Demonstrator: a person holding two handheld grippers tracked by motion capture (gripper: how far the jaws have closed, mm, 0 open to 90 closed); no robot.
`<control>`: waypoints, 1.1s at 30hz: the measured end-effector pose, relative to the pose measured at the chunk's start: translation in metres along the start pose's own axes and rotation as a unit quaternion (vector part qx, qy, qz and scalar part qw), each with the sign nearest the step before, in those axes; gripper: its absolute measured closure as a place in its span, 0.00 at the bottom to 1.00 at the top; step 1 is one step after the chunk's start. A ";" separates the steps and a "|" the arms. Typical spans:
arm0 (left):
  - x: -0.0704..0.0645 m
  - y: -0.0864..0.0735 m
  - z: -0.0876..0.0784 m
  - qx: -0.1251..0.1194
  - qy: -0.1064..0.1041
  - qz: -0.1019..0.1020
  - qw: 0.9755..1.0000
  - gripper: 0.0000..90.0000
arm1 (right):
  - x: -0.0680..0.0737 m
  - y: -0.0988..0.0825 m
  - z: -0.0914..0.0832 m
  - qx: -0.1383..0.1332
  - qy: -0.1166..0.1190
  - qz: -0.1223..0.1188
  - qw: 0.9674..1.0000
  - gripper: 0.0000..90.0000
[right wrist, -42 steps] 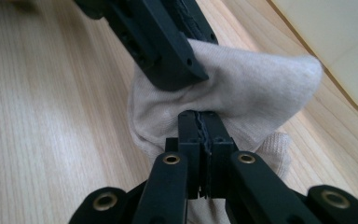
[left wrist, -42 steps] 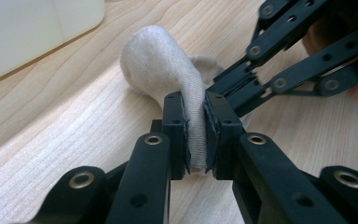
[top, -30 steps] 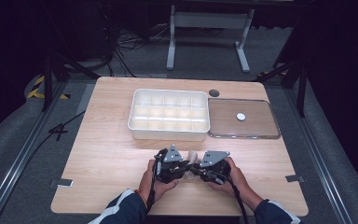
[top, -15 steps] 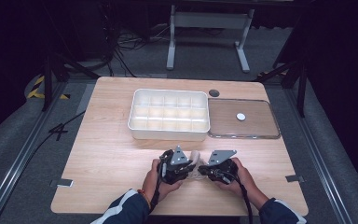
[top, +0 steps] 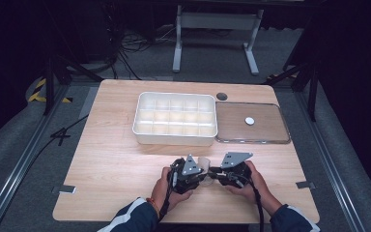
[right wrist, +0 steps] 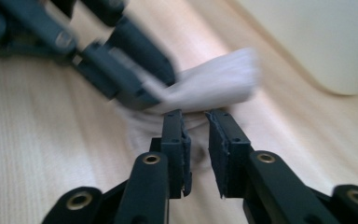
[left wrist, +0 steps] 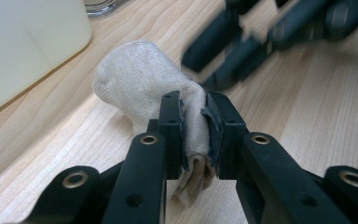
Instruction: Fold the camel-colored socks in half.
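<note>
Left gripper view: a rolled off-white knitted cloth [left wrist: 144, 84] is pinched between the nearly closed jaws of the left gripper [left wrist: 195, 126], lying on the light wooden table [left wrist: 317, 102] with the white plastic compartment tray [left wrist: 23, 46] at 10 o'clock. The right gripper [right wrist: 196, 140] is seen slightly parted, its jaws having just been opening, with cloth just beyond the tips, ungripped.
</note>
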State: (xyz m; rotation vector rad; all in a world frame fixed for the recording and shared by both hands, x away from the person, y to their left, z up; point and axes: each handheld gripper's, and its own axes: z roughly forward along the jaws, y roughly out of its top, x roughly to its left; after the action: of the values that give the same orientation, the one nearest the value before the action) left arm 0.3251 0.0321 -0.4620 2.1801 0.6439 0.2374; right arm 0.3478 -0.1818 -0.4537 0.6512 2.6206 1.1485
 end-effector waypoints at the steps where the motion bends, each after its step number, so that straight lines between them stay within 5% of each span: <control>1: -0.001 0.000 0.001 0.002 0.003 0.001 1.000 0.86 | -0.003 0.001 -0.004 -0.010 -0.006 0.009 1.000 0.83; 5: -0.003 -0.002 0.006 0.006 -0.002 0.012 1.000 0.86 | -0.011 0.004 -0.012 -0.046 -0.030 0.040 0.998 0.77; 11: -0.002 -0.003 0.009 0.005 -0.005 0.009 1.000 0.86 | -0.012 0.010 -0.005 -0.082 -0.009 0.060 0.995 0.72; 18: -0.003 -0.004 0.009 0.001 -0.009 0.008 1.000 0.84 | -0.012 0.006 0.017 -0.028 -0.021 0.046 0.998 0.76; 20: -0.005 -0.004 0.007 0.004 -0.010 0.010 1.000 0.81 | -0.014 0.003 0.019 -0.026 -0.020 0.048 0.998 0.80; 24: -0.011 -0.002 -0.004 0.039 -0.034 0.059 0.997 0.82 | -0.013 0.000 0.021 -0.016 0.002 0.038 0.999 0.89; 28: -0.015 -0.003 -0.016 0.044 -0.040 0.059 0.996 0.79 | -0.008 0.002 0.023 -0.008 -0.002 0.018 1.000 0.92; 33: -0.012 0.001 -0.036 0.033 -0.075 0.060 0.995 0.79 | -0.007 0.001 0.023 -0.007 -0.007 0.020 1.000 0.93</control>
State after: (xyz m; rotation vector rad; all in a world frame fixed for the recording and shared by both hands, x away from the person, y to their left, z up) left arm 0.3017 0.0499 -0.4378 2.2768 0.4439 0.1155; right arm 0.3623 -0.1693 -0.4681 0.7105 2.5976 1.1675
